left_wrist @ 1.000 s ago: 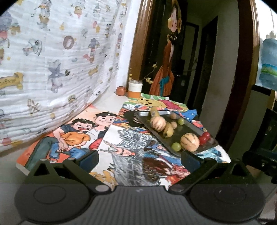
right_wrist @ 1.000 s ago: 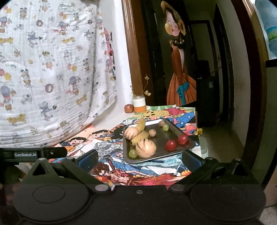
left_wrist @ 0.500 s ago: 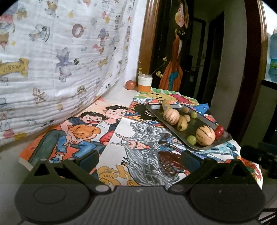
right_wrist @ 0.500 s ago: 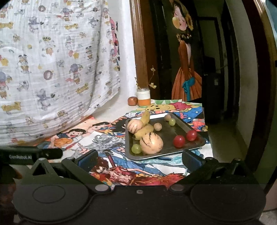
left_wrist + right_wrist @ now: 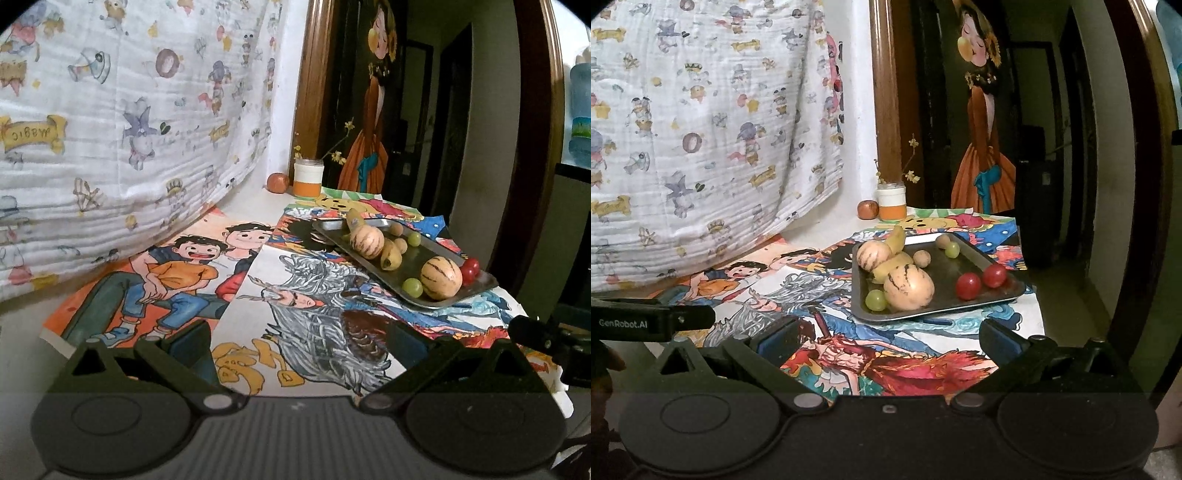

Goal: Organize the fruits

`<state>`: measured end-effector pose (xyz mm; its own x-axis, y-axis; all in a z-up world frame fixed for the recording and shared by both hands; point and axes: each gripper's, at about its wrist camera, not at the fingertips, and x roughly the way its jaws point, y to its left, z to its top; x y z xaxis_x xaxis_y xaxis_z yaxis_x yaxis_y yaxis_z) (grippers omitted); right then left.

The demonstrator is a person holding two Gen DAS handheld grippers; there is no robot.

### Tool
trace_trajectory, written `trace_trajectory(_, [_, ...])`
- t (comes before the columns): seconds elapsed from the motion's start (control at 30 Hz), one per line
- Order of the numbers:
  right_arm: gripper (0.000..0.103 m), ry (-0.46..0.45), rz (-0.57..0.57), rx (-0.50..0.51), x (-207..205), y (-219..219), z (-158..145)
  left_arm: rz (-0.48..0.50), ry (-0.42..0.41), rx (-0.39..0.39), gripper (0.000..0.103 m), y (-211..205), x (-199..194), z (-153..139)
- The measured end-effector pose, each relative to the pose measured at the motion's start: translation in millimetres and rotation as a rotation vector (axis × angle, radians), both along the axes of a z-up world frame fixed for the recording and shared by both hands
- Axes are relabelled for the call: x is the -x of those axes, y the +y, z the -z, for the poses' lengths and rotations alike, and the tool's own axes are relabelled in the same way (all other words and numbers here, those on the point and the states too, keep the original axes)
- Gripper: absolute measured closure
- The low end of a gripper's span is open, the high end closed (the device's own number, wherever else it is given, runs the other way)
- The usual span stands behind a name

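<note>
A dark metal tray (image 5: pixel 1004 295) (image 5: pixel 484 282) sits on the table's far right part. It holds two striped tan melons (image 5: pixel 909 288) (image 5: pixel 441 277), a banana (image 5: pixel 895 238), two red cherry tomatoes (image 5: pixel 968 285), green grapes (image 5: pixel 875 299) and small brown fruits (image 5: pixel 922 258). My left gripper (image 5: pixel 301 341) is open and empty, low over the table's near left side. My right gripper (image 5: pixel 888 338) is open and empty, just in front of the tray.
Colourful cartoon posters (image 5: pixel 192 273) cover the table. A small orange-and-white jar (image 5: pixel 892 203) and a round reddish fruit (image 5: pixel 868 209) stand at the back by a wooden door frame. A printed cloth (image 5: pixel 110 110) hangs on the left. The table's right edge drops off beside the tray.
Both grippers have moved forward toward the table, so the tray looks larger and nearer. The jaws stay open. The fruits have not moved.
</note>
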<state>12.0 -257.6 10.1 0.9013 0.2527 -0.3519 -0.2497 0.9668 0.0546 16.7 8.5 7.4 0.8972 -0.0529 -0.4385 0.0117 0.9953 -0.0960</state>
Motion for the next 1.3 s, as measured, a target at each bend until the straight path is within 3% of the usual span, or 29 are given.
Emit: trace_trajectory(1.3, [0.000, 0.007, -0.004, -0.005, 2.7, 1.0, 2.4, 0.011, 0.015, -0.006, 0.000, 0.9, 4.3, 1.5])
